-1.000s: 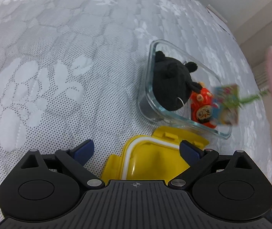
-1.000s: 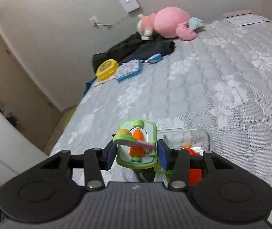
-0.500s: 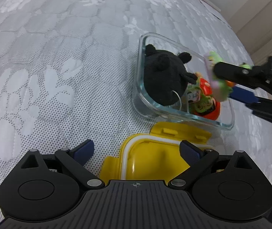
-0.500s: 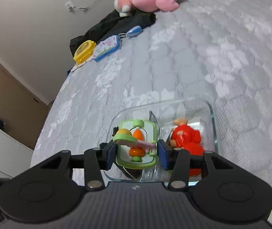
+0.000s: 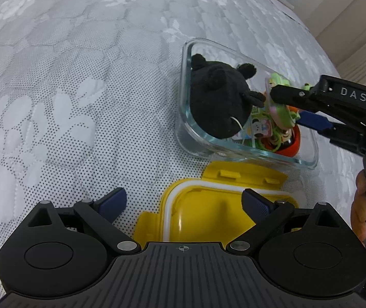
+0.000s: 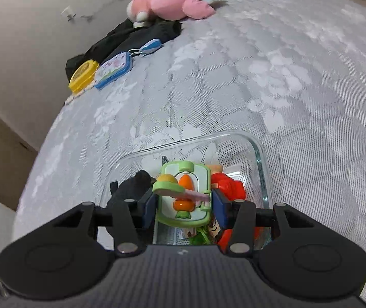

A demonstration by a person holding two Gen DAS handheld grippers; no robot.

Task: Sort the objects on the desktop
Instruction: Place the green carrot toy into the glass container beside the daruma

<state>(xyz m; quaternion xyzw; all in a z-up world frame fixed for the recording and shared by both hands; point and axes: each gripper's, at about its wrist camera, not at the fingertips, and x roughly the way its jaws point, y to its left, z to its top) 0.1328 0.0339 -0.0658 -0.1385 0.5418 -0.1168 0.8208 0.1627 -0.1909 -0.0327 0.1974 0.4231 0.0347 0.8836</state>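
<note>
The green carrot toy [image 6: 184, 197] sits clamped flat between the right gripper's [image 6: 184, 201] jaws, its long axis running away from the wrist, hanging just over the open glass container [image 5: 185, 118] on the bed. Directly below lie a black plush [image 5: 217, 102] and a red figure [image 6: 230, 187]. The left gripper [image 5: 184, 201] hovers empty, jaws wide, above the yellow lid [image 5: 208, 210].

R tool [image 6: 184, 204] angled down, pads clamped on both sides of a green toy [image 6: 183, 195], holding it. L tool [image 5: 184, 202] also tilted down, jaws spread wide w/ nothing between the pads. Person's fingers [image 5: 360, 205] wrapped round R tool's handle, seen at edge of L wrist view.
</note>
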